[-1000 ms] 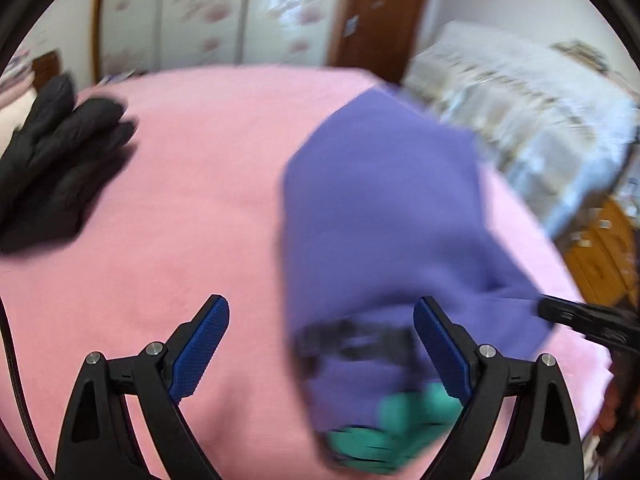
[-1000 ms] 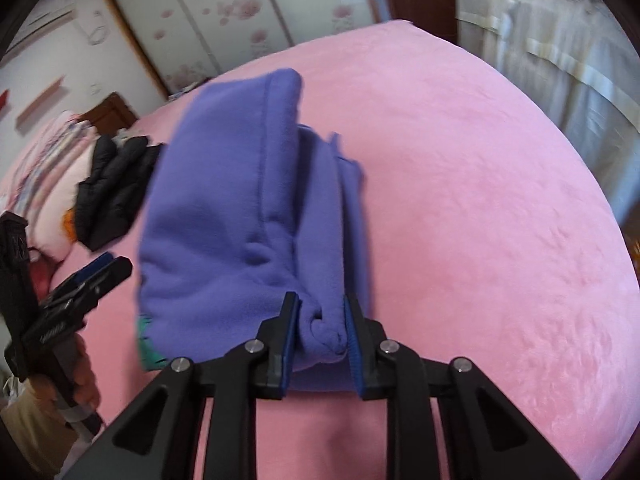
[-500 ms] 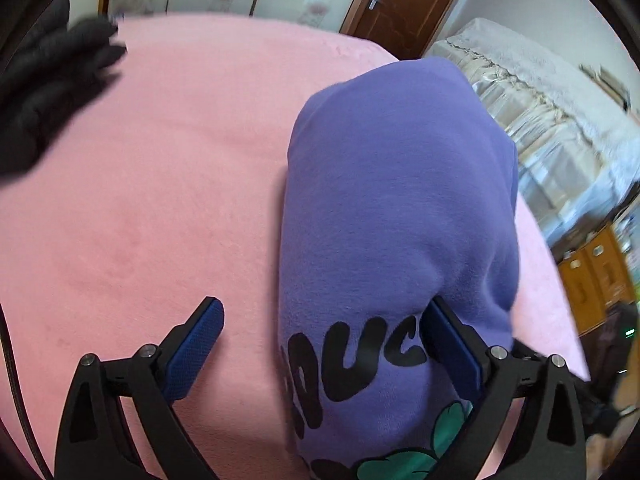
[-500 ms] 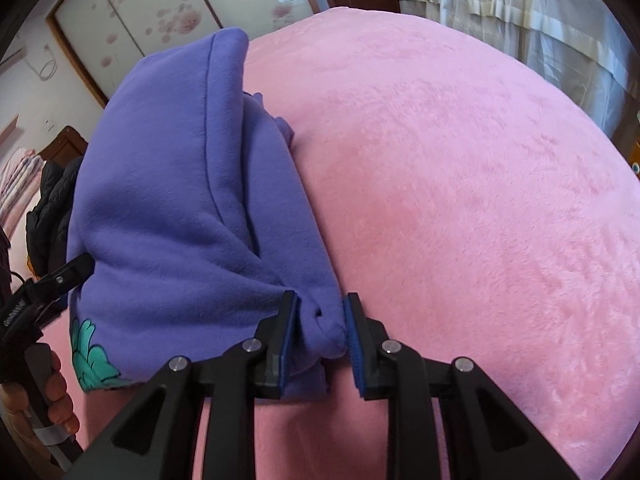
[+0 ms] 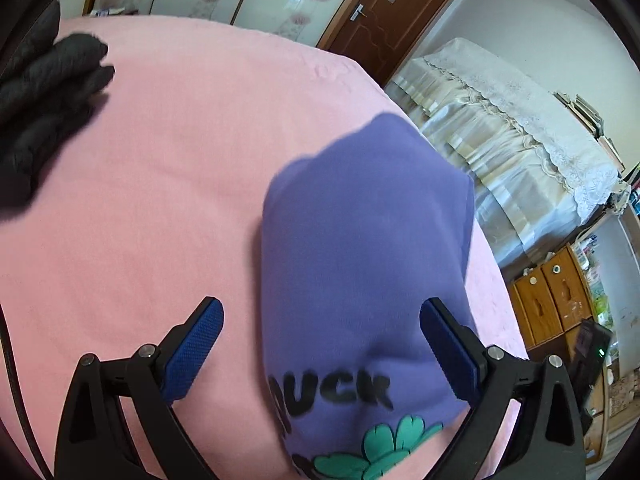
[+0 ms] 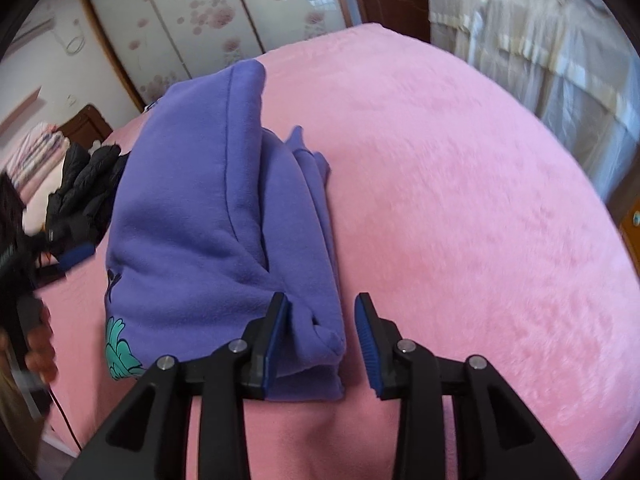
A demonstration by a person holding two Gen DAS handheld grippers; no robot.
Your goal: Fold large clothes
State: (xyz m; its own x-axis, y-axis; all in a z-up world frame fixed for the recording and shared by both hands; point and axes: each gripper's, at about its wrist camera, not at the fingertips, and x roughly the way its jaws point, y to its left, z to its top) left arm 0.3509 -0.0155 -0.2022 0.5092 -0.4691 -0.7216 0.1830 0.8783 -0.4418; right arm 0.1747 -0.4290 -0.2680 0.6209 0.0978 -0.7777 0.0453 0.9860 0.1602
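The right gripper [image 6: 322, 334] stands parted around the purple sweatshirt's [image 6: 192, 216] folded edge, gripping nothing; the left gripper [image 5: 320, 344] gapes wide over it. The bundle lies on the pink bed [image 6: 460, 200]. Best to withdraw straight back, without snagging layers.

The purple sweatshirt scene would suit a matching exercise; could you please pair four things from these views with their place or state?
Things:
1. purple sweatshirt
2. black jacket
3. left claw
4. right claw

Place or state:
A. spread wide open, fabric between its fingers, neither pad touching it
B. bunched at the far left of the pink blanket
C. folded, lying on the pink blanket
D. open, around the folded corner

Pairs: 1-C, 2-B, 3-A, 4-D
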